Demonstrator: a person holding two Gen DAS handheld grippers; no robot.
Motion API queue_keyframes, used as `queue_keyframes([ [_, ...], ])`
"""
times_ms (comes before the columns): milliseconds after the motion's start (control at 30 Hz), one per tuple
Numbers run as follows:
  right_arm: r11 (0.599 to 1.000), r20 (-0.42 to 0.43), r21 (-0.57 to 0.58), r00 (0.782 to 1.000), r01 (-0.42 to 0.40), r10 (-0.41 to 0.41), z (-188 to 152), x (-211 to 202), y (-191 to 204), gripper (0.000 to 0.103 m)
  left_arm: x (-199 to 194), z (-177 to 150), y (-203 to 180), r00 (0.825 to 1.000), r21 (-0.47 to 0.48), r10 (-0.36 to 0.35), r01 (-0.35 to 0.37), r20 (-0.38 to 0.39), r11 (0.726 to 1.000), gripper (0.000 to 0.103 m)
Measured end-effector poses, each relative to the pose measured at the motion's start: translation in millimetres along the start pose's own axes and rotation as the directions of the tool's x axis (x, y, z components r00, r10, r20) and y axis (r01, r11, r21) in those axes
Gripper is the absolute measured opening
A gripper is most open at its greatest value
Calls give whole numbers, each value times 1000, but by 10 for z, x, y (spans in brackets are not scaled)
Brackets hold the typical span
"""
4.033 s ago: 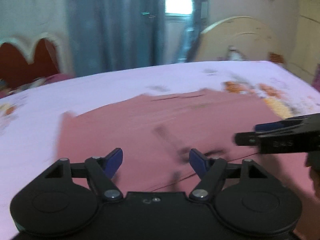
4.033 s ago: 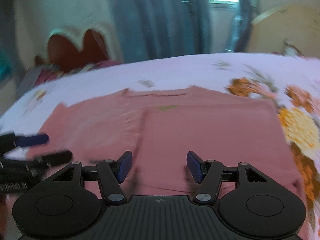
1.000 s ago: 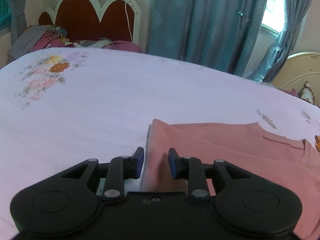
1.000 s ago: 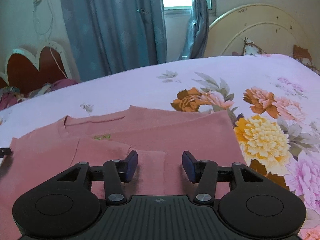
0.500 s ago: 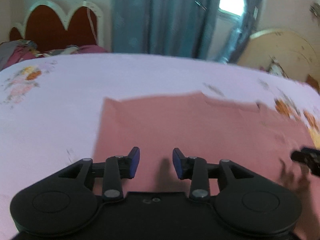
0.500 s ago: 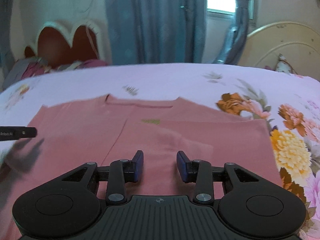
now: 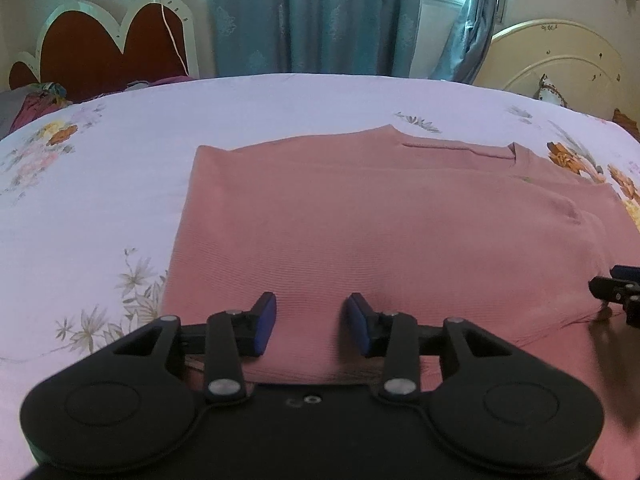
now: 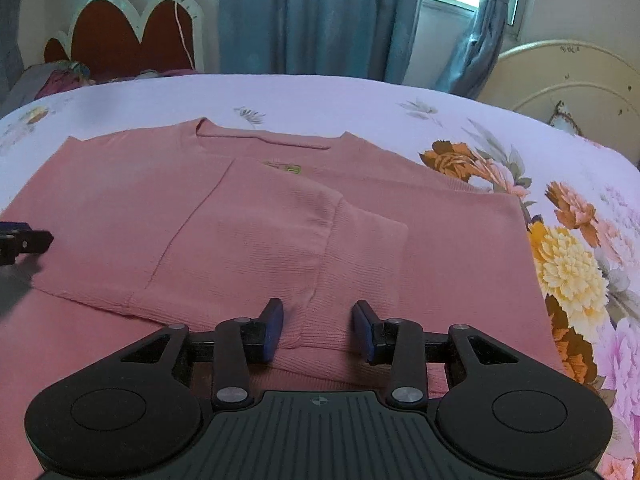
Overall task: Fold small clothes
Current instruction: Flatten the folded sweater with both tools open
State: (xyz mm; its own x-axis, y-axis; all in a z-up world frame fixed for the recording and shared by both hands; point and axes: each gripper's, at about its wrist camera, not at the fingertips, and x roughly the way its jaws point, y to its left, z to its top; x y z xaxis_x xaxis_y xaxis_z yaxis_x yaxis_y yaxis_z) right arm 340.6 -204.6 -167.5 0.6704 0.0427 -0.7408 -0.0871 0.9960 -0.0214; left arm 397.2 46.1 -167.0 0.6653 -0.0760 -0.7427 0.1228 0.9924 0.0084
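Pink shirt [image 8: 460, 248] lies flat mid-frame on the bedsheet [image 7: 100, 168], sleeves folded in. Left gripper [image 7: 311, 327], jaws lately widening, and right gripper [image 8: 318, 330] are both spread, empty, low in frame. Risk: pinching one layer only, dragging the folded sleeve [image 8: 304, 240] askew.

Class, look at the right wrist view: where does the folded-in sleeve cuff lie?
The sleeve cuff lies low in the right wrist view, on top of the pink top, just ahead of the right tool.

No legible text; only a small green neck label [image 8: 283, 167], unreadable, on the pink shirt [image 8: 248, 224].
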Motion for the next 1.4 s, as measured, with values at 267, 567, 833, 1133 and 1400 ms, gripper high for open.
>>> queue_keyframes([
  [267,999,-7,-16,999,-39,39,7,-30,-44,39,-15,-3,-103,999,1,53,-53,-12,999,44],
  [567,992,-4,-35,993,-120,120,61,-160,-155,42,-159,59,-254,988,-21,149,-150,-46,988,53],
  [833,985,26,10,985,-174,173,-90,-584,-280,43,-655,-34,-493,993,27,116,-116,2,993,67],
  [1133,991,67,64,991,-116,112,-457,-1120,-193,66,-1022,-258,-600,999,71,50,-51,18,996,72],
  [1400,994,55,74,996,-76,72,-896,-1617,20,66,-1351,-739,-449,999,84,-33,33,2,996,72],
])
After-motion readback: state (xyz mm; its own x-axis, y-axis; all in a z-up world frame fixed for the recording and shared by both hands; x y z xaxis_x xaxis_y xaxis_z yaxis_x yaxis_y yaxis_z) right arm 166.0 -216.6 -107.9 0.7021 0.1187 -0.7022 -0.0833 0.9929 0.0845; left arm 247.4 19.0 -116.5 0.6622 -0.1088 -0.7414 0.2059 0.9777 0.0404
